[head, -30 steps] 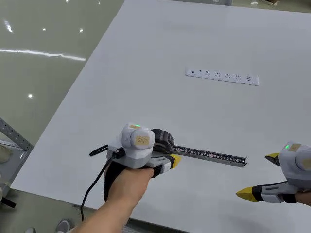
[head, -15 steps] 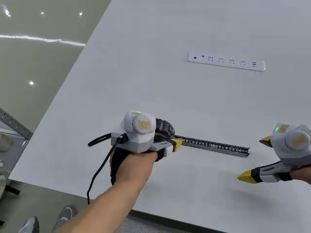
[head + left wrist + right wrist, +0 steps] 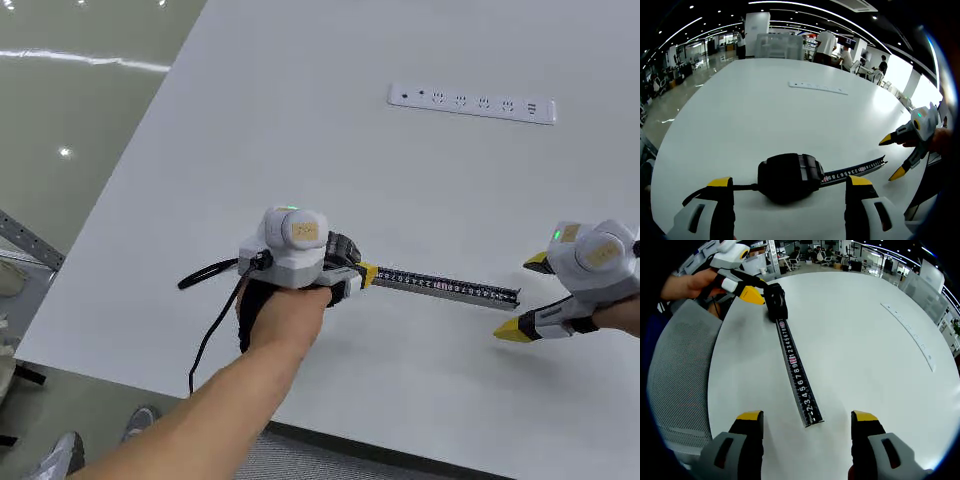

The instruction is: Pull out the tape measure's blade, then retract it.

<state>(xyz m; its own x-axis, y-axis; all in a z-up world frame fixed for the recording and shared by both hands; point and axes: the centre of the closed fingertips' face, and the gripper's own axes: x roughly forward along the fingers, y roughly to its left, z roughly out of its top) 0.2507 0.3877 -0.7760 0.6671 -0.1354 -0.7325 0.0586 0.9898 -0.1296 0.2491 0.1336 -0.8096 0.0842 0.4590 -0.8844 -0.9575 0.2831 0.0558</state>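
1. Two grippers are in play, both with jaws spread and nothing held. The left gripper [image 3: 790,182] straddles the tape measure case [image 3: 776,299], and the left gripper view shows a clear gap on each flank.
2. Location of the item: the case sits on the white workbench [image 3: 400,180], toward its near edge. The blade [image 3: 796,375] lies flat with its numbers up, drawn out toward the right gripper [image 3: 807,416].
3. The blade tip [image 3: 812,421] rests about level with the right jaw tips, midway between them and touching neither.
4. Assessment: some blade is already out, and retraction is outstanding.
5. Recommendation, right side: the jaws stand to either side of a flat blade, so closing now would likely pinch only its thin edges. Rolling the gripper so the pads meet the top and underside at the tip should give a surer hold.
6. Recommendation, left side: clamp the case flanks before any load comes on, or the case may slide. Keep all travel along the blade's own line, and feed it back slowly rather than letting it snap in.
7. The power strip [image 3: 470,103] lies well apart and is no obstruction.
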